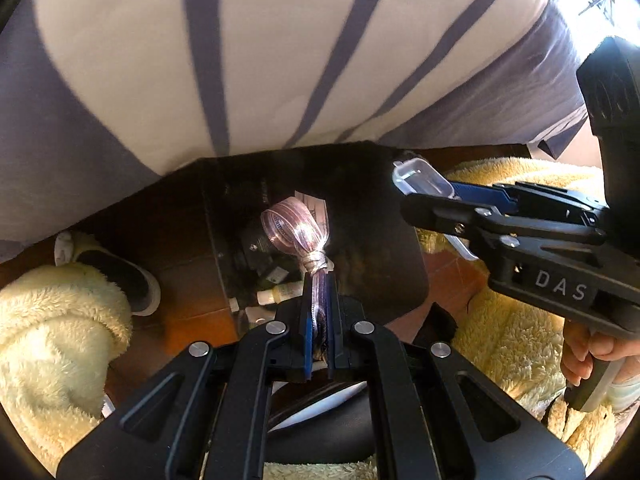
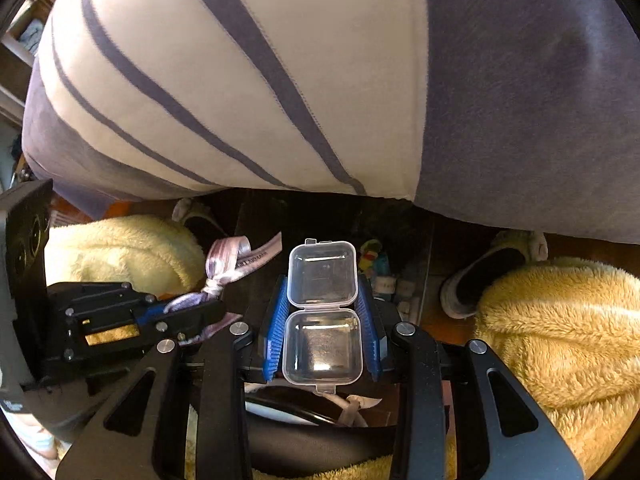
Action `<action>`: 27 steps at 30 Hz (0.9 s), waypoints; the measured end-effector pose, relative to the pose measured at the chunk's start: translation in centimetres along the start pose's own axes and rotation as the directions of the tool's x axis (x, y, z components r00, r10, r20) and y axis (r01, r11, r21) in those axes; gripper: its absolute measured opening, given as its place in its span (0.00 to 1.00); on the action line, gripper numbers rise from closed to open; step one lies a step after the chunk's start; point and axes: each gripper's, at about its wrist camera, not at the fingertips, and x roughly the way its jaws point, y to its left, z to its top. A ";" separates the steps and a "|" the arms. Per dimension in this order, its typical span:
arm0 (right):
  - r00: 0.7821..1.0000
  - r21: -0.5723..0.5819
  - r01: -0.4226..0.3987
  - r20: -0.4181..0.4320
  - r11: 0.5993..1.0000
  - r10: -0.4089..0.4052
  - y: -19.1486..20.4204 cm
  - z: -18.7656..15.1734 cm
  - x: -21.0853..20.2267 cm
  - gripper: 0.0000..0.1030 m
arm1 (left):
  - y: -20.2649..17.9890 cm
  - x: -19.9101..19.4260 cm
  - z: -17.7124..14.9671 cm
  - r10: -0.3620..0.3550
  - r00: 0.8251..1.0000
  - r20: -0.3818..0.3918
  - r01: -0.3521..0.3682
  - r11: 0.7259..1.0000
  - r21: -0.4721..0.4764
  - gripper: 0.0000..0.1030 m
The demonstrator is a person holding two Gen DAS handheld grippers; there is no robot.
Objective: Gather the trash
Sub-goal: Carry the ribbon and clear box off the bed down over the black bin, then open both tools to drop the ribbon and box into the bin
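Pink ribbon (image 1: 298, 232) pinched in the left gripper (image 1: 319, 300), clear plastic box (image 2: 322, 312) clamped in the right gripper (image 2: 322, 332), both hanging over the dark bin (image 1: 360, 208), so letting go looks next.

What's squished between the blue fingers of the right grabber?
A clear plastic box, lid flipped open, sits between the right gripper's blue pads. The right wrist view shows it best.

My left hand-held gripper (image 1: 319, 300) and right hand-held gripper (image 2: 323, 320): black frames, silver screws, blue ribbed pads, "DAS" lettering. I wear fuzzy yellow trousers (image 2: 560, 332), grey-white slippers (image 2: 480, 276).
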 end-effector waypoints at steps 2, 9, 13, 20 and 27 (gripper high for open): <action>1.000 0.009 0.004 -0.001 1.000 -0.004 0.0 0.3 0.1 0.33 | -0.2 0.3 -0.1 -0.001 1.000 -0.009 0.001 1.000 0.000 0.03; 1.000 0.011 0.021 -0.002 1.000 -0.021 0.1 0.8 0.7 0.33 | -0.1 0.4 -0.1 0.002 1.000 -0.018 -0.002 1.000 0.000 0.07; 1.000 0.015 0.029 0.000 0.999 -0.029 0.1 0.8 0.8 0.33 | -0.1 0.3 -0.1 0.014 1.000 -0.017 -0.014 1.000 -0.003 0.09; 0.997 0.030 0.067 0.040 0.997 -0.068 -0.4 0.9 -0.3 0.54 | 0.0 -0.6 -0.1 0.069 0.998 0.006 -0.069 0.998 -0.015 0.38; 0.991 0.053 0.091 0.093 0.994 -0.096 -1.0 0.9 -2.3 0.81 | -0.4 -2.4 -0.1 0.131 0.990 0.048 -0.130 0.991 -0.024 0.80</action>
